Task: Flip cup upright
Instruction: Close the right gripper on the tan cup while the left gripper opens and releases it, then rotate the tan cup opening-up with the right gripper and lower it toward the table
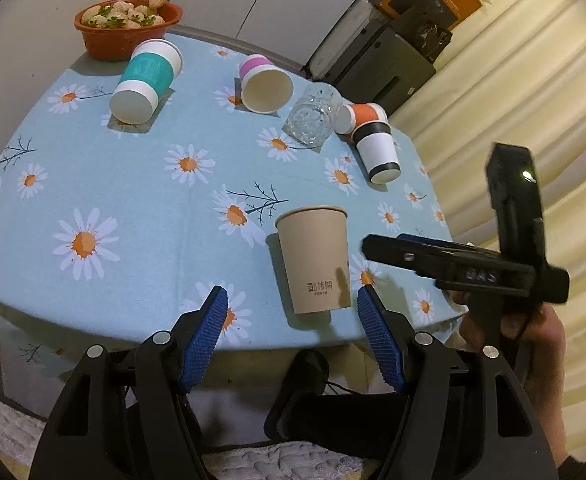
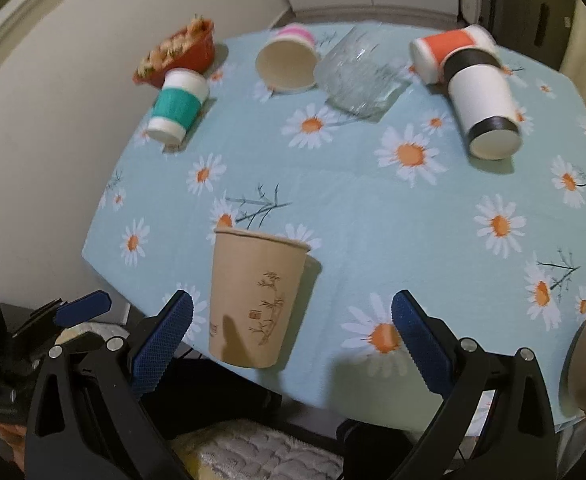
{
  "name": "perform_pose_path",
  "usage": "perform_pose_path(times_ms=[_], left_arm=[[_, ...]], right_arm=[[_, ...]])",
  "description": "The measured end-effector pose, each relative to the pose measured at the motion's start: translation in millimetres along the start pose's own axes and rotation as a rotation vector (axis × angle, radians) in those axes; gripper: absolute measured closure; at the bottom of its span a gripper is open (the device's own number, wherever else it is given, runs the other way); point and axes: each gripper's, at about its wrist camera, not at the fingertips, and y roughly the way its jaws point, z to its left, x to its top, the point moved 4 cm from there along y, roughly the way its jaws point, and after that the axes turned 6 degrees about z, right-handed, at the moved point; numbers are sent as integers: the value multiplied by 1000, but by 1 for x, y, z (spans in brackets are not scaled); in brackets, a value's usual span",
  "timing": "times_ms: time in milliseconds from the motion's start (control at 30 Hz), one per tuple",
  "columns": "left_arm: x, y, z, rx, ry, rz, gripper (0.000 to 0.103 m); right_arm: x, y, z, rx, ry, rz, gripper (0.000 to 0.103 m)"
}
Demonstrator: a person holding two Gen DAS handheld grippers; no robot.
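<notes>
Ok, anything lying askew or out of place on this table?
Yes. The teal-banded paper cup, pink-banded paper cup, clear glass tumbler, orange-banded paper cup and black-banded white paper cup all lie tipped over. Only the plain brown paper cup stands upright. Nothing spilled.

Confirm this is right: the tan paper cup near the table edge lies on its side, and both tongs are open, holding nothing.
Not quite. The tan paper cup stands upright, rim up, near the edge of the table; the left wrist view shows it clearly. The rest holds: the left tongs and the right tongs are both open, holding nothing.
</notes>
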Motion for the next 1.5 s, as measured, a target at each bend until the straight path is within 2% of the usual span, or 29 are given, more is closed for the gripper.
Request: perform_pose_path(times_ms=[167, 300, 367, 533, 567, 700, 867, 1133, 1300, 1400, 1500], left_arm=[[-3, -1, 7, -22, -12, -38, 37], [-5, 3, 15, -33, -32, -36, 37], [-7, 5, 18, -48, -42, -33, 37], [-9, 10, 21, -65, -52, -27, 37], [-10, 10, 22, -70, -52, -27, 37], [-9, 10, 23, -67, -48, -29, 37], [-9, 10, 25, -63, -53, -30, 37], [-5, 10, 25, -59, -56, -38, 37], [-1, 11, 21, -49, -55, -53, 37], [1, 14, 19, -39, -51, -54, 37], [4, 19, 18, -37, -49, -54, 37]], right_arm=[[7, 19, 11, 11, 8, 85, 12], [13, 33, 15, 6, 30, 139, 22], [15, 39, 18, -3, 29, 156, 23], [18, 49, 19, -36, 38, 181, 23], [19, 52, 19, -31, 45, 189, 25], [18, 59, 19, -35, 54, 204, 40], [17, 56, 17, -31, 61, 193, 41], [15, 28, 14, -32, 53, 116, 41], [12, -3, 15, -40, 39, -16, 41], [6, -23, 20, -86, 4, -128, 41], [-3, -34, 21, -71, -11, -217, 41]])
